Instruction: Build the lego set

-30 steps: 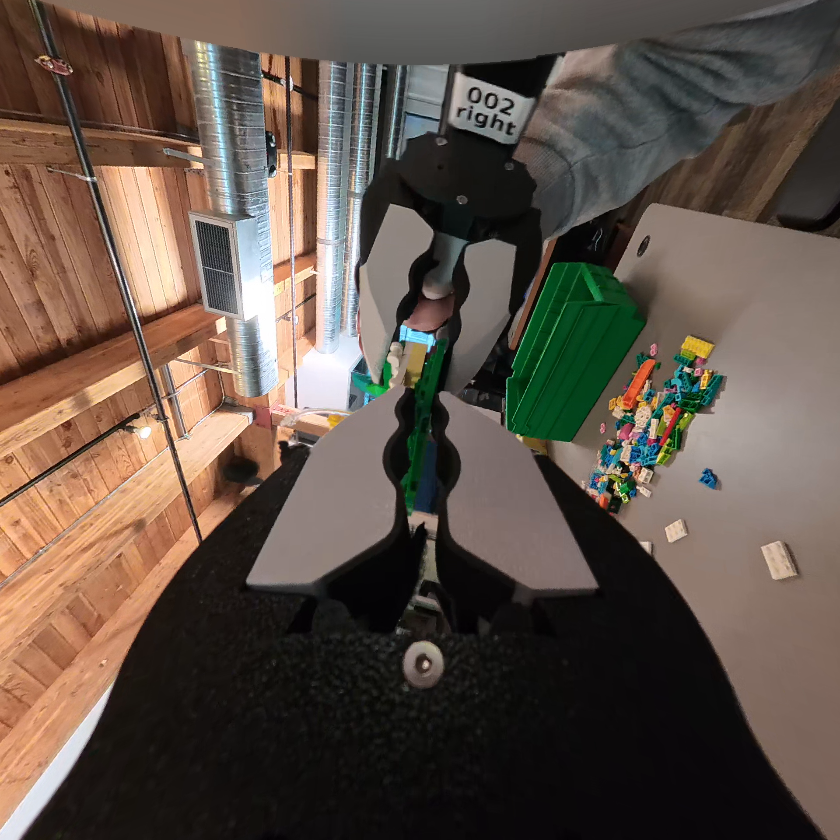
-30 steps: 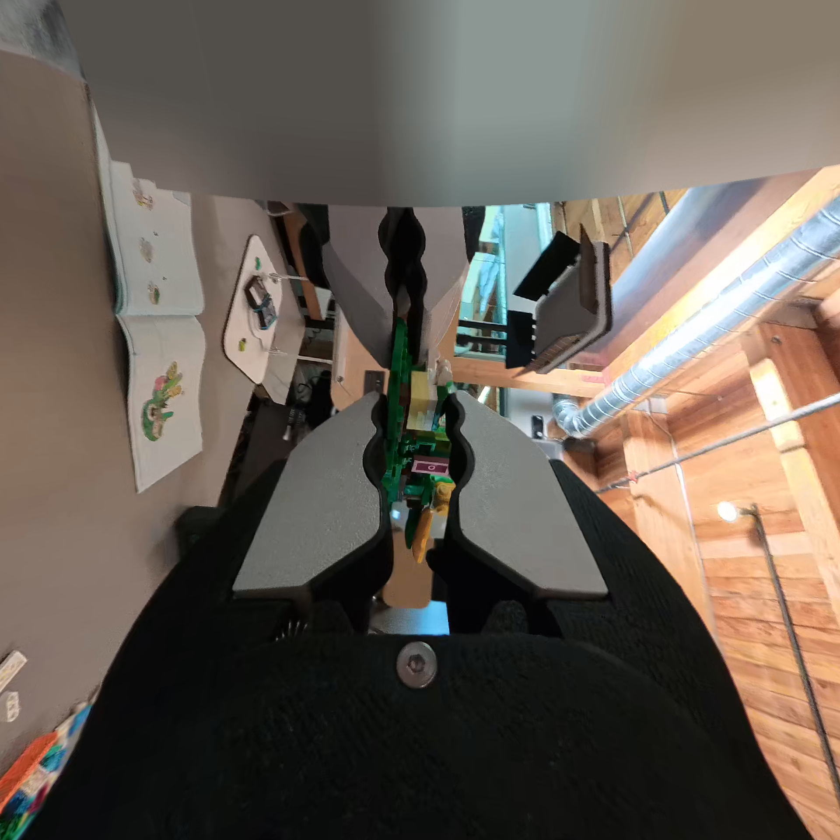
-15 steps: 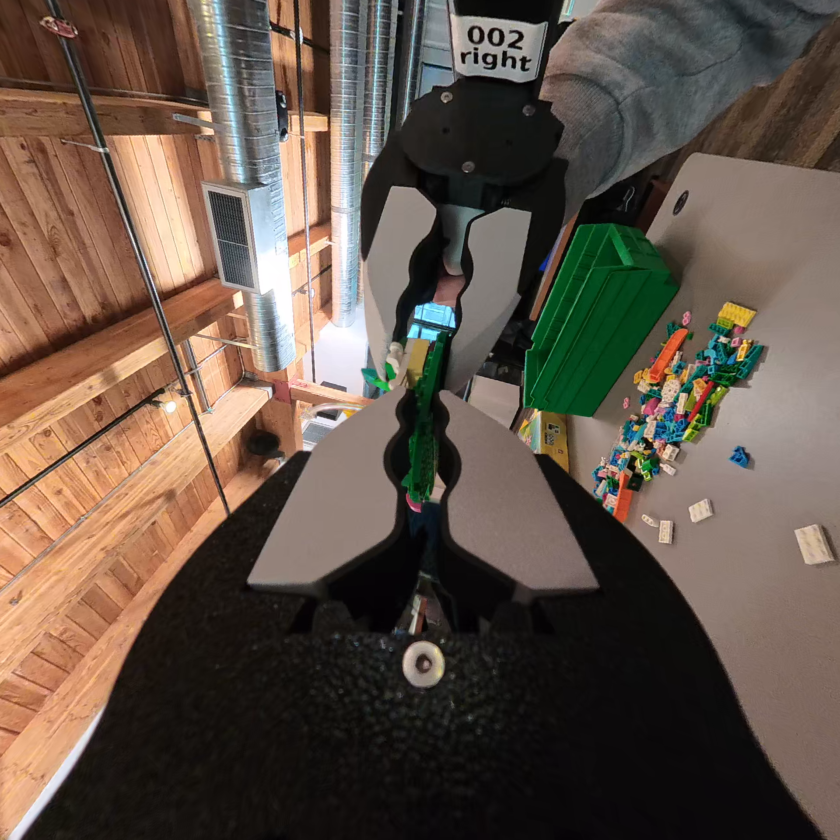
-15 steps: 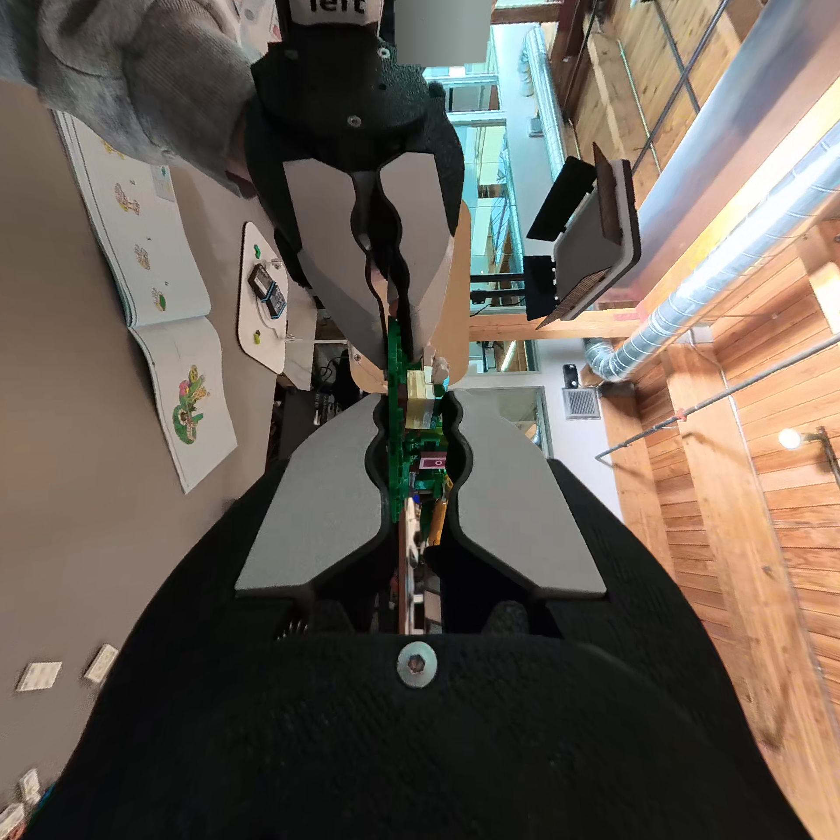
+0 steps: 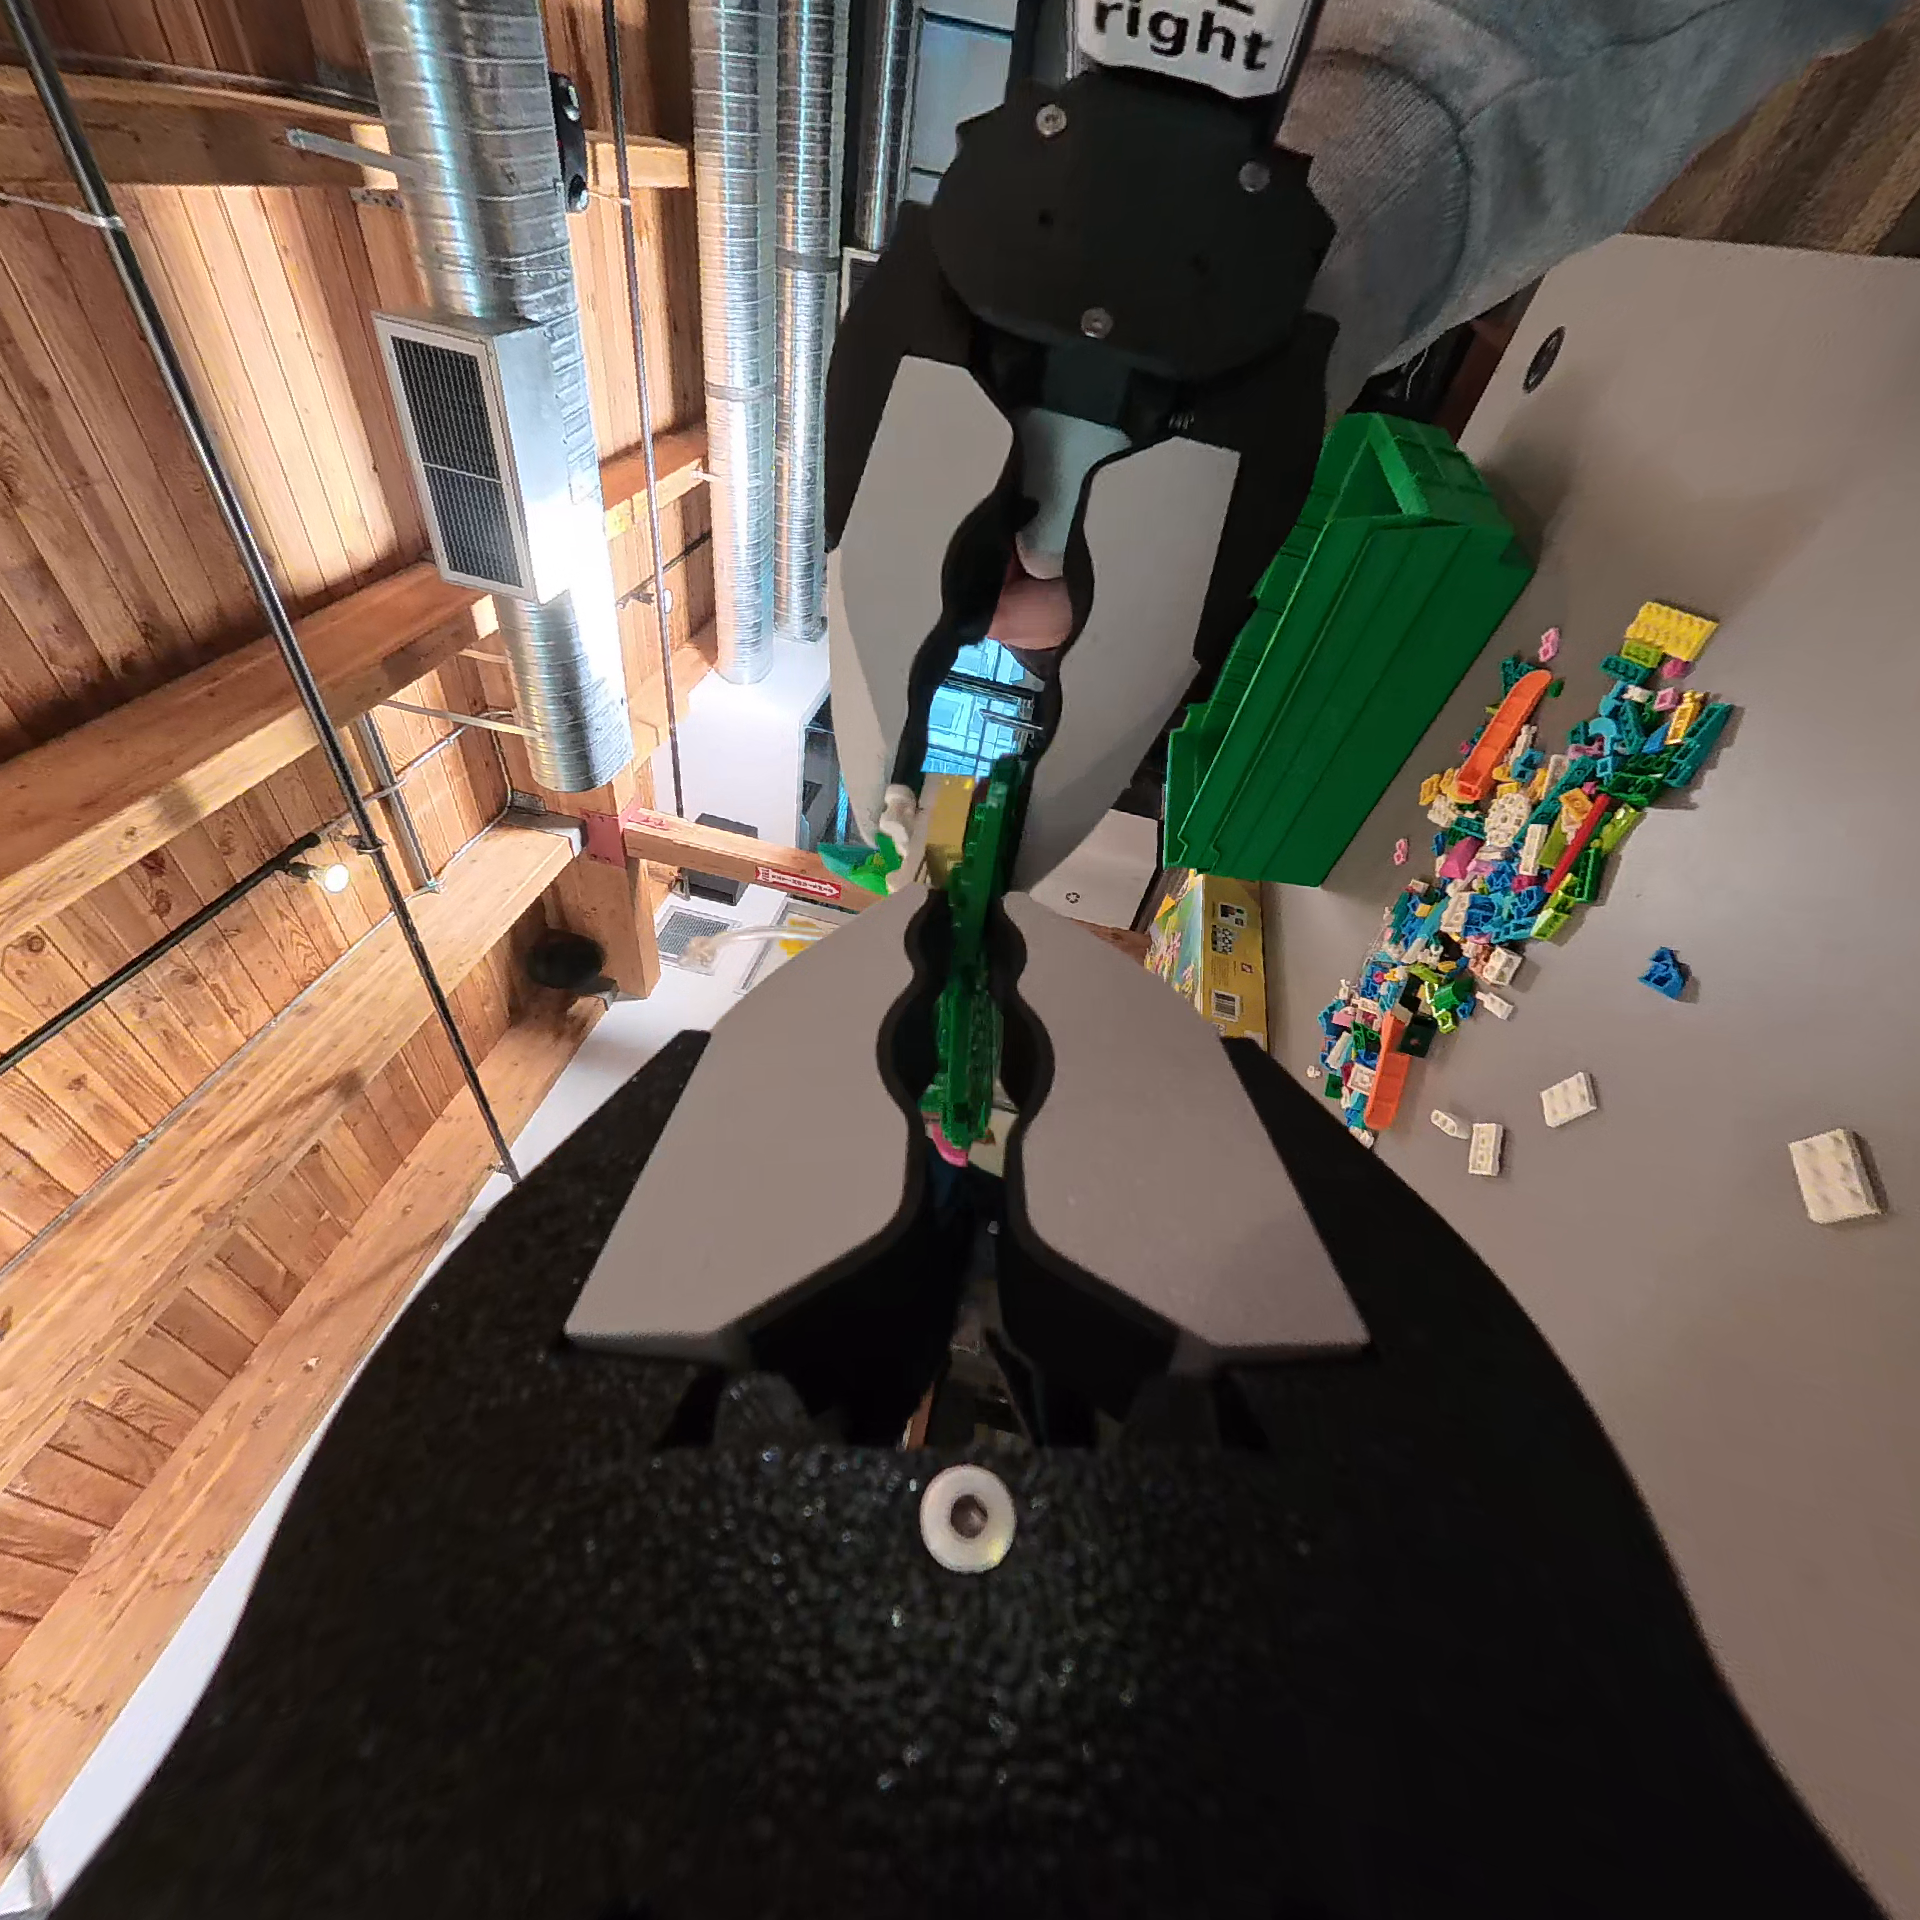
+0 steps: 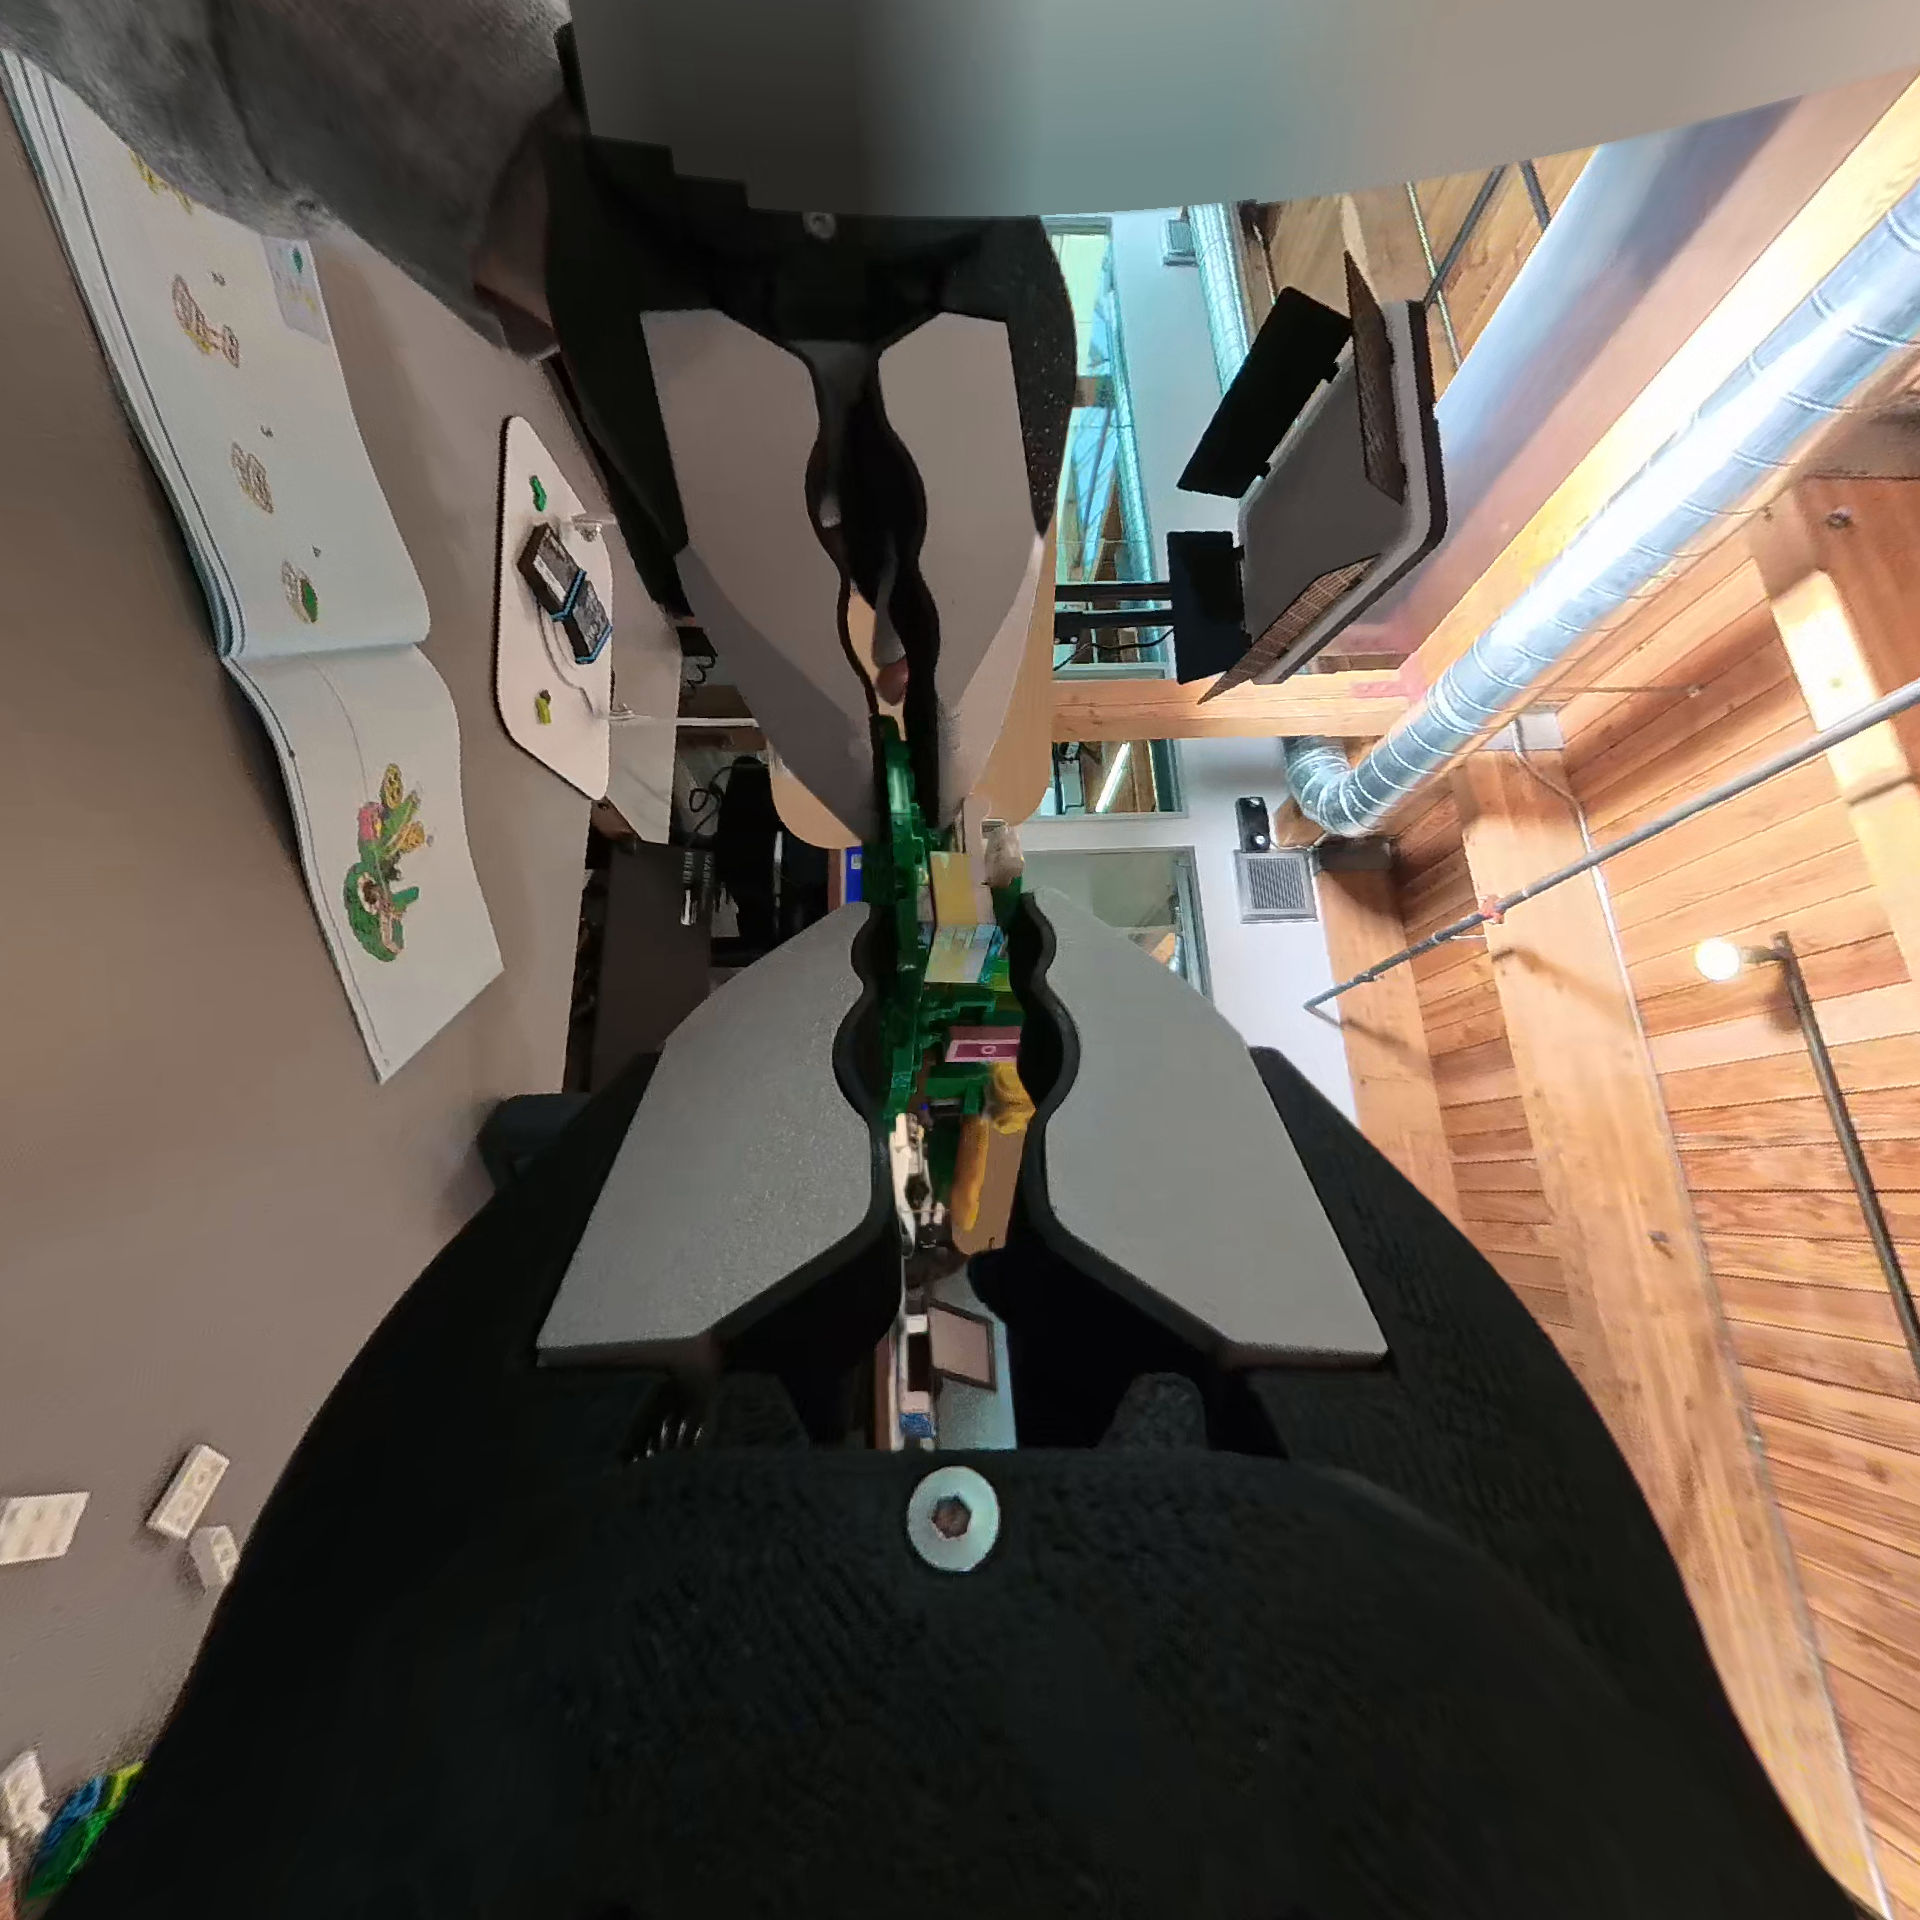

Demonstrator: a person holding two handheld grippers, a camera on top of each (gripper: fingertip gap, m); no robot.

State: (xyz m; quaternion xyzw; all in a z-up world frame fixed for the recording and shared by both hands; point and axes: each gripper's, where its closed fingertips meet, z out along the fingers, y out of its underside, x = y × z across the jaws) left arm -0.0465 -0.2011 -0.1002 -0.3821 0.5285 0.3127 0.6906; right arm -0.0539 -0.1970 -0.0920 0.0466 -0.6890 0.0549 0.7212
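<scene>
The left gripper (image 5: 966,914) pinches one end of the green lego build (image 5: 971,966), held edge-on in the air; the right gripper (image 6: 940,925) clamps what looks like its other end. Loose bricks (image 5: 1507,862) lie on the grey table (image 5: 1766,1039).

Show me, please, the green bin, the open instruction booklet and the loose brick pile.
green bin (image 5: 1340,686), left wrist view, on its ribbed side wall.
instruction booklet (image 6: 343,727), right wrist view, on the lower open page.
loose brick pile (image 5: 1507,831), left wrist view, at the heap's middle.
</scene>
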